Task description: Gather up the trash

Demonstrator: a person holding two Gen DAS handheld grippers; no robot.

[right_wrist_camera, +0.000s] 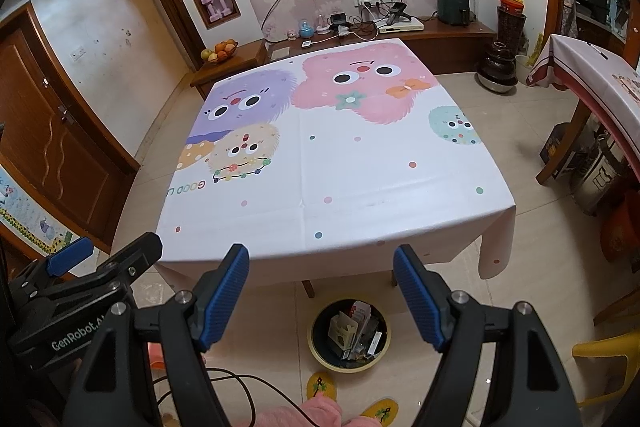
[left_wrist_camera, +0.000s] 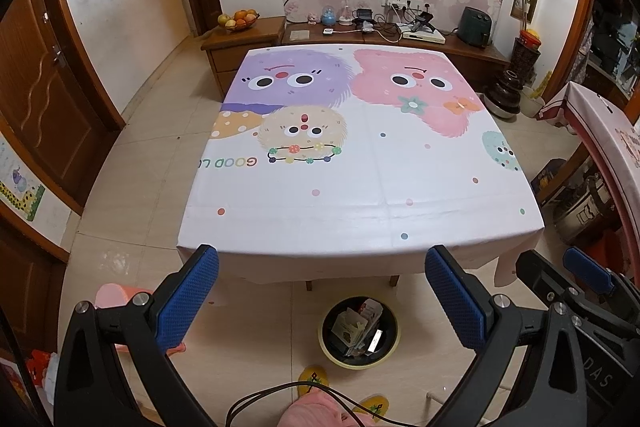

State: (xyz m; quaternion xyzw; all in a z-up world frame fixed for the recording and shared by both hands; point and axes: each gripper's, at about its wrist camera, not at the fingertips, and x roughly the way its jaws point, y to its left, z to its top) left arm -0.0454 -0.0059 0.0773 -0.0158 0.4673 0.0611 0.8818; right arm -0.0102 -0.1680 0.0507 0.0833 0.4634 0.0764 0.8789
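Note:
A round black bin with a yellow rim [left_wrist_camera: 360, 335] [right_wrist_camera: 349, 335] stands on the floor under the table's near edge, filled with cardboard and paper scraps. The table [left_wrist_camera: 360, 227] [right_wrist_camera: 340, 227] wears a white cloth printed with fluffy cartoon faces; no loose trash shows on it. My left gripper [left_wrist_camera: 322, 263] is open, its blue pads [left_wrist_camera: 188, 303] wide apart above the bin and before the table edge. My right gripper [right_wrist_camera: 322, 263] is open too, with nothing between its fingers [right_wrist_camera: 420, 299]. Each gripper shows at the side of the other's view.
A pink stool [left_wrist_camera: 116, 301] sits on the floor left of the bin. A yellow chair [right_wrist_camera: 608, 367] and a second covered table [right_wrist_camera: 600, 91] stand at the right. A TV cabinet [left_wrist_camera: 400, 39] runs along the far wall. A person's yellow slippers [right_wrist_camera: 322, 385] are near the bin.

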